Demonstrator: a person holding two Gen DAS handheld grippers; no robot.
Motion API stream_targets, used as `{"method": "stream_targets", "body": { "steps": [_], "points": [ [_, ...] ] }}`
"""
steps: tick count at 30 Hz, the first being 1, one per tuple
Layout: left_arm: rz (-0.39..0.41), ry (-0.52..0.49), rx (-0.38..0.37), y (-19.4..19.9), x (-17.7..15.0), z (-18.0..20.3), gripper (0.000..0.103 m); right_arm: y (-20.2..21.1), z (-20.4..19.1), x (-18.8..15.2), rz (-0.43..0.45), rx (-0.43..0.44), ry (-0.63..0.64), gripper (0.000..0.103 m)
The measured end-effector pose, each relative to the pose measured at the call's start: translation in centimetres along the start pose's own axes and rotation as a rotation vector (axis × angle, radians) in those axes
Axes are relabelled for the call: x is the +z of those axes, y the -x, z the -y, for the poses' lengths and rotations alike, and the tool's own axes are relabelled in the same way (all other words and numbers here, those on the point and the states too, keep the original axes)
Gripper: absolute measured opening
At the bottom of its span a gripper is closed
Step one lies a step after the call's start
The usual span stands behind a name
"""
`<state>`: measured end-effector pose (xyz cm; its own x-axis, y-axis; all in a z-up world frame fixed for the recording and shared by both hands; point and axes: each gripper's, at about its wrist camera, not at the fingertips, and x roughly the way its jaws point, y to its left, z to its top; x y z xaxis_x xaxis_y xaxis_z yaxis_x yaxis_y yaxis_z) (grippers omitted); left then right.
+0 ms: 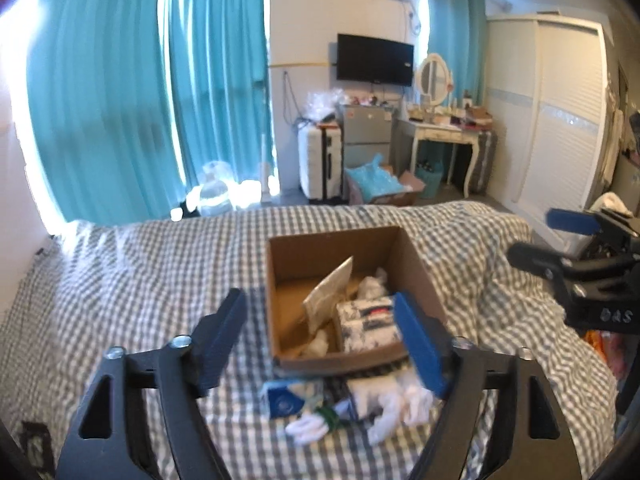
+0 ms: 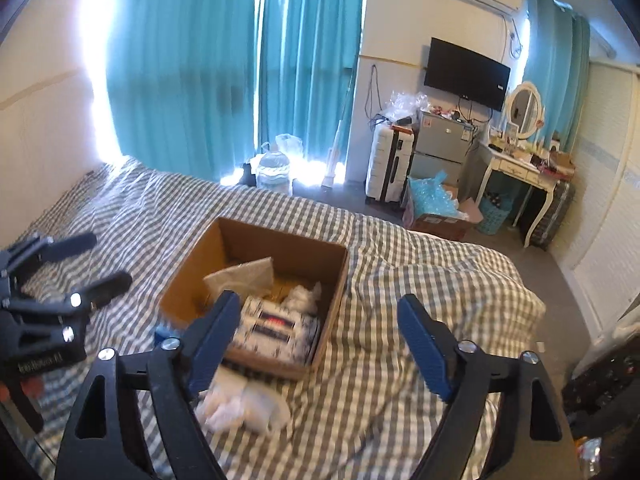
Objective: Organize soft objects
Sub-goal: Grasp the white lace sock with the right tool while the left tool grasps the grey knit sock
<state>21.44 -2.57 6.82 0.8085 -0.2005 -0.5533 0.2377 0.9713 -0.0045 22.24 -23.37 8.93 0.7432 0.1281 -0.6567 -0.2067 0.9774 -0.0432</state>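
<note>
So both grippers are seen spread wide over the checked bedspread, nothing caught between the jaws of either one. The left gripper is held above the near edge of the cardboard box, and the right gripper is hung over the box's near right corner. A patterned soft pack is tucked inside the box against the near wall, with a flat pale packet leaned up behind it. More white soft stuff is left lying on the bedspread just in front of the box, beside a blue packet.
</note>
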Motion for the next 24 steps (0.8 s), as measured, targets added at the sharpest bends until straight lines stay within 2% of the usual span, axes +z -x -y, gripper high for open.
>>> {"method": "stream_targets", "body": {
  "steps": [1,2,3,5,8,13,15,19,22,24],
  "points": [
    [0.005,0.001,0.004,0.6,-0.3,-0.3,0.097,0.8,-0.4,-0.4,-0.001,-0.004,0.002,0.093],
    [0.011,0.003,0.021,1.6,-0.7,-0.5,0.101,1.5,-0.9,-1.0,-0.003,-0.001,0.006,0.099],
    [0.017,0.008,0.038,2.2,-1.2,-0.6,0.102,1.8,-1.2,-1.5,-0.006,0.0,0.007,0.103],
    [0.04,0.029,0.067,3.3,-2.4,-1.4,0.103,2.1,-2.2,-2.9,-0.022,0.005,0.013,0.103],
    [0.028,0.058,0.08,3.6,-4.5,-2.4,0.103,0.8,-3.9,-5.4,-0.076,0.013,0.013,0.103],
    [-0.065,0.1,0.084,0.5,-9.3,-3.4,0.103,-3.8,-6.6,-11.2,-0.169,0.102,-0.045,0.103],
    [-0.106,0.102,0.106,-1.5,-11.5,-3.6,0.103,-5.6,-7.5,-13.2,-0.199,0.115,-0.058,0.103],
    [-0.132,0.1,0.122,-3.6,-14.6,-3.9,0.103,-9.0,-8.4,-15.4,-0.239,0.123,-0.068,0.103],
    [-0.158,0.12,0.135,-4.2,-16.1,-4.7,0.103,-10.6,-8.5,-15.9,-0.241,0.135,-0.097,0.097],
    [-0.177,0.132,0.146,-4.6,-16.8,-5.0,0.103,-11.4,-8.6,-15.9,-0.237,0.143,-0.123,0.088]
  ]
}}
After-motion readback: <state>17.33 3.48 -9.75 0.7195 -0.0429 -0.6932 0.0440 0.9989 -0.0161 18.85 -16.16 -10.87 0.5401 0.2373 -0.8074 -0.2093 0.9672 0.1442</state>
